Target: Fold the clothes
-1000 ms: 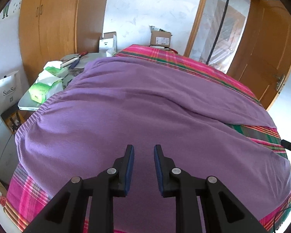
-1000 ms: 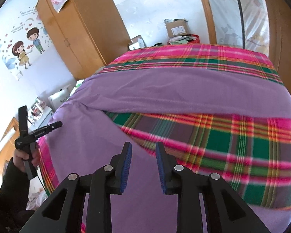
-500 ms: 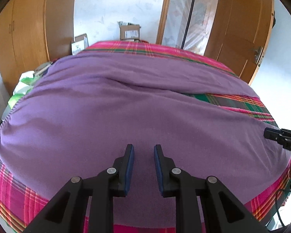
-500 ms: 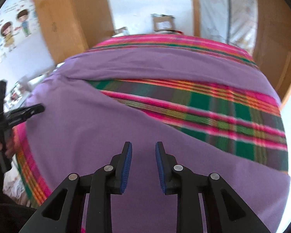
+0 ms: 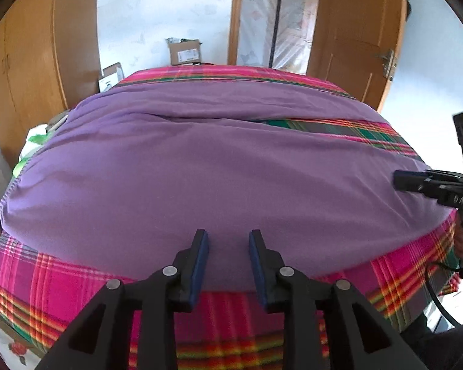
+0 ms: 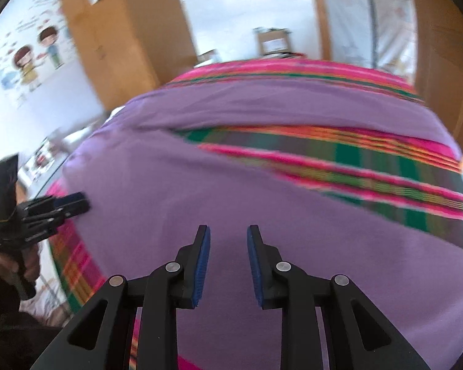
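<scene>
Swung rightward and back since 1.0 s ago: left wrist view now centred on the purple garment [image 5: 206, 166], with more of the near plaid bedspread [image 5: 61, 277] edge exposed below it. Right wrist view likewise shifted, now blurred by motion.

Left gripper [image 5: 228, 246] hovering above the garment's near hem, aimed forward along the bed; fingers [image 5: 200, 259] released, clear gap between blue pads, nothing held. Seen from the right wrist view at far left [image 6: 74, 205], gripped by a hand [image 6: 15, 262] on the handle below, tips near the garment's left edge.

Right gripper [image 6: 228, 243] hovering over the garment's near right part; fingers [image 6: 202, 259] parted, empty. Seen from the left wrist view at right edge [image 5: 401, 180], pointing inward over the garment's right side.

Garment spread flat across the bed, one long fold running across the middle, strip of plaid showing between its two parts on the right.

Wooden wardrobe [image 5: 40, 61] at left, cardboard box [image 5: 183, 51] beyond the bed.
</scene>
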{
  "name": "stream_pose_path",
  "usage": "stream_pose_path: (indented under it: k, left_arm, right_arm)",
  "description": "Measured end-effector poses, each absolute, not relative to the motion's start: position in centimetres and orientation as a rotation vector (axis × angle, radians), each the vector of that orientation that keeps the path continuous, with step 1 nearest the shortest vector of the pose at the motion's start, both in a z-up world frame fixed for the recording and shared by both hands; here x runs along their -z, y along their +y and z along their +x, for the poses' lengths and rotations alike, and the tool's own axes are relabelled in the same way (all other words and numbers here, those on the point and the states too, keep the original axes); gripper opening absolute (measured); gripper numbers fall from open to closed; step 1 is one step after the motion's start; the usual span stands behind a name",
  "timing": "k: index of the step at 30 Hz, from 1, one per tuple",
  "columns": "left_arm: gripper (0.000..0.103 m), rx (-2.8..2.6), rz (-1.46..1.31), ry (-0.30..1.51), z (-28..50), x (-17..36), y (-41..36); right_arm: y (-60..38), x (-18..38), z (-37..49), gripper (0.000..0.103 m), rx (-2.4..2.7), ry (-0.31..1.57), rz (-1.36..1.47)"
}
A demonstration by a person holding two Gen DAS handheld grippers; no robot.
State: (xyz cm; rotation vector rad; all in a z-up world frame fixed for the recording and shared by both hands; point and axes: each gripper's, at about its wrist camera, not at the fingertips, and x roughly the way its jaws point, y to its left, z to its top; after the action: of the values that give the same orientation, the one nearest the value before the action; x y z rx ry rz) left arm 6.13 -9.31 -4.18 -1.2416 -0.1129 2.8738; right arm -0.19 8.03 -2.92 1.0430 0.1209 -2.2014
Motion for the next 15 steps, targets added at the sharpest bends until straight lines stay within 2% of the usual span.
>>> stream_pose_path:
  k: [3,10,15]
  left_arm:
    - [0.028,-2.846,-1.244,-0.132,6.4,4.0,-9.2]
    - [0.028,-2.918,-1.173,-0.110,2.7,1.8,-10.9]
    - [0.028,-2.932,-1.208,-0.182,0.2,2.7,-12.3]
  right_arm:
    - [5.9,3.5,1.1,0.028,2.136,0.192,1.030]
    - [3.9,1.8,-0.7,0.028,2.115,0.162,1.002]
    - [1.9,0.0,-3.3,0.028,2.102,0.148,0.981]
